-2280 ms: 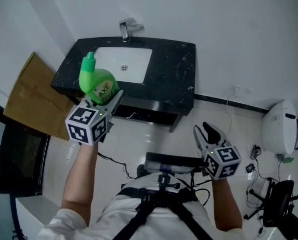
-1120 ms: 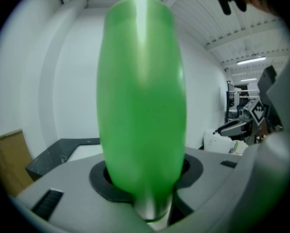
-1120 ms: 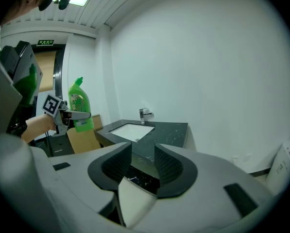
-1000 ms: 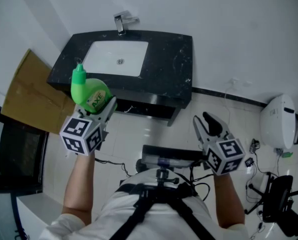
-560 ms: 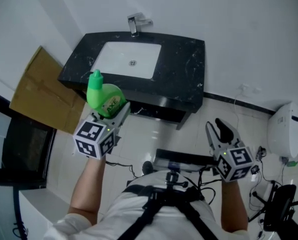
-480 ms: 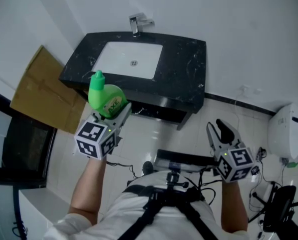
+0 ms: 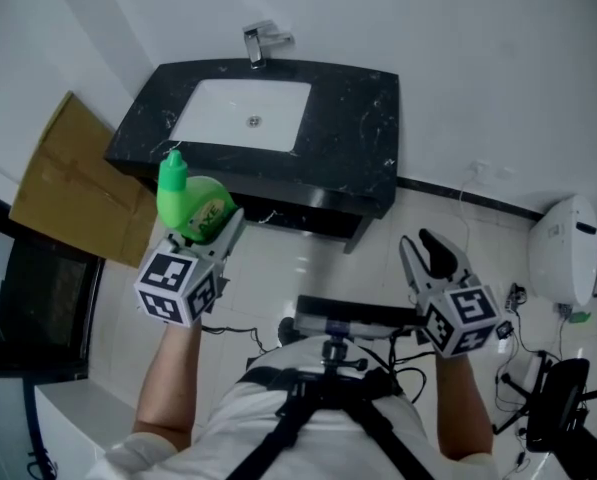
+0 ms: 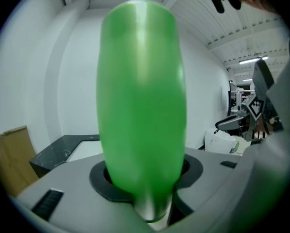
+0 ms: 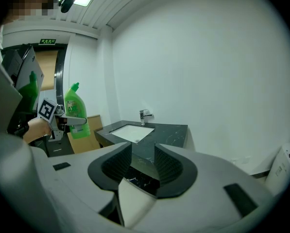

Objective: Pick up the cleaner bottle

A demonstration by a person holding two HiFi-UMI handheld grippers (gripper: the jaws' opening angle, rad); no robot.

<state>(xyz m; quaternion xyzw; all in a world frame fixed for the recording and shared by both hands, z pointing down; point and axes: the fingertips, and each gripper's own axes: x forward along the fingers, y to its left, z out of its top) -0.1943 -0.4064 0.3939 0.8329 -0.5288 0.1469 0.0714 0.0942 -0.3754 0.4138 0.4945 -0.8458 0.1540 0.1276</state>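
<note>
The green cleaner bottle [image 7: 193, 206] with a green cap is held in the air, in front of the black sink counter [image 7: 350, 108]. My left gripper [image 7: 212, 232] is shut on its lower body. In the left gripper view the bottle [image 8: 141, 96] fills the middle and rises from between the jaws. The right gripper view shows the bottle [image 9: 76, 111] at far left, held upright. My right gripper [image 7: 431, 252] hovers at the lower right, open and empty. Its jaws [image 9: 140, 163] point toward the counter.
A white basin [image 7: 243, 114] and a chrome faucet [image 7: 258, 40] sit in the counter. Brown cardboard [image 7: 73, 198] leans at the left. A white appliance [image 7: 563, 248] and cables stand on the floor at right. A tripod rig is in front of the person.
The bottle stays gripped in my left gripper. The head view has shifted a little; both hands hold about the same places.
</note>
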